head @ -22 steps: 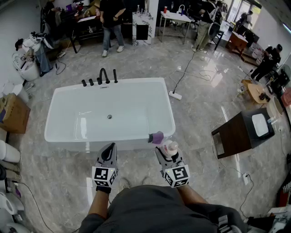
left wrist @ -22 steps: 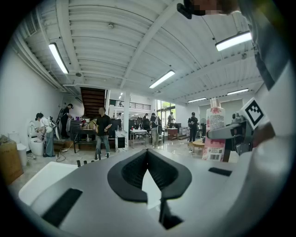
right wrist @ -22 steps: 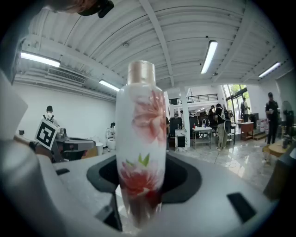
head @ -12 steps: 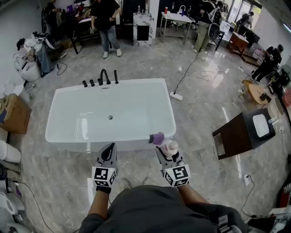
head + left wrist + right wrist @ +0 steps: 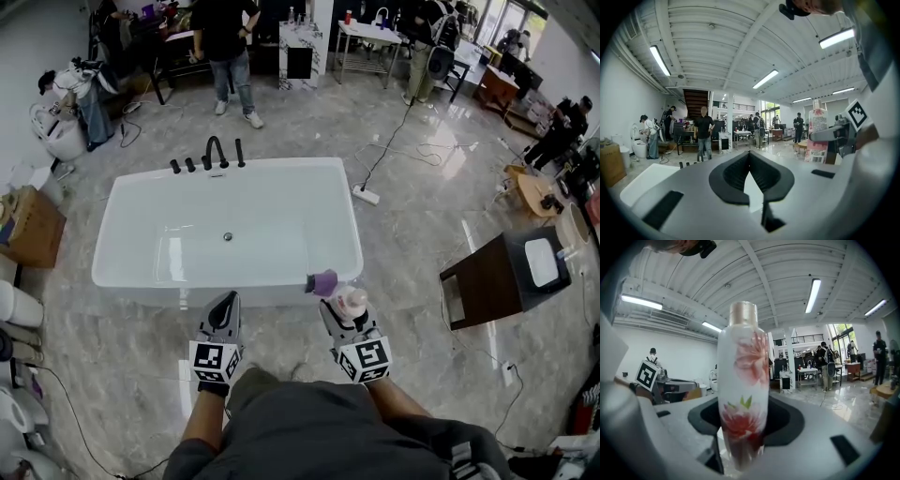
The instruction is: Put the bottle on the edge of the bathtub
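Print on the bottle (image 5: pixel 817 133) is too small to read: a pink label with a barcode at its foot. Its other face carries red and pink flowers. It stands upright, pinched in the right gripper (image 5: pixel 345 309), just short of the near rim of the bathtub (image 5: pixel 234 289). A purple object (image 5: pixel 324 282) sits at that rim directly ahead of the bottle. Alongside to the left, the left gripper (image 5: pixel 227 303) has its jaws pressed together on nothing, with black taps (image 5: pixel 214 155) far beyond it.
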The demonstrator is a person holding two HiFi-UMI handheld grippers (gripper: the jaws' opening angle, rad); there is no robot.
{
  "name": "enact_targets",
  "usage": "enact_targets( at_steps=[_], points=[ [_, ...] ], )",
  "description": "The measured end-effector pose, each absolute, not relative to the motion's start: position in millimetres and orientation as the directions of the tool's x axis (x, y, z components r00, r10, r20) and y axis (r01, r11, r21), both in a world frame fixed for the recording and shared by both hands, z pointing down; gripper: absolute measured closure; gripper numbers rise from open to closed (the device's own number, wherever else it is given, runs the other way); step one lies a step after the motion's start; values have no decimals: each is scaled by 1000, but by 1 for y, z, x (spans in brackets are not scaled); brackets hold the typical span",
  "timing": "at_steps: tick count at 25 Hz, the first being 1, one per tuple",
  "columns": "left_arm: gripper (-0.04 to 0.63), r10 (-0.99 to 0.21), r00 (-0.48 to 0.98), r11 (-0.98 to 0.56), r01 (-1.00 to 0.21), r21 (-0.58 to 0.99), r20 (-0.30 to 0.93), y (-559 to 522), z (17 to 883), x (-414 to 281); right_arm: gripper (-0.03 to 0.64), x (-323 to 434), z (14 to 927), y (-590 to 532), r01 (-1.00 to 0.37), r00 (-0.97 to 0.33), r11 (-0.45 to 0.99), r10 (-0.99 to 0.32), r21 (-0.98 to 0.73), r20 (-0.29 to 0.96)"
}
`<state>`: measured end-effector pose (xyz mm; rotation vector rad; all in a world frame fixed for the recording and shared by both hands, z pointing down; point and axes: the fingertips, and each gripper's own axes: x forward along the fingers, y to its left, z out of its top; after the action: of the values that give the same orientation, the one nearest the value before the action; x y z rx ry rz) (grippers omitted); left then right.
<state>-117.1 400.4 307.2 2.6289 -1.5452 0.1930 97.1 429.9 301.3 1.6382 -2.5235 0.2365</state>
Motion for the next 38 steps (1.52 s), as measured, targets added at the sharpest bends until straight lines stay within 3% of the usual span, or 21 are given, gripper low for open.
enact_targets(
  at_steps=[11,38],
  points=[
    [597,-873,453,-455,-890,35,178,374,336,-117,393,100,320,388,-904,-427,422,-880,-67,209],
    [597,-767,606,-605,-792,78,209,66,354,-179,393,25,324,87,-956,-291,290,-928,-41,234]
  ],
)
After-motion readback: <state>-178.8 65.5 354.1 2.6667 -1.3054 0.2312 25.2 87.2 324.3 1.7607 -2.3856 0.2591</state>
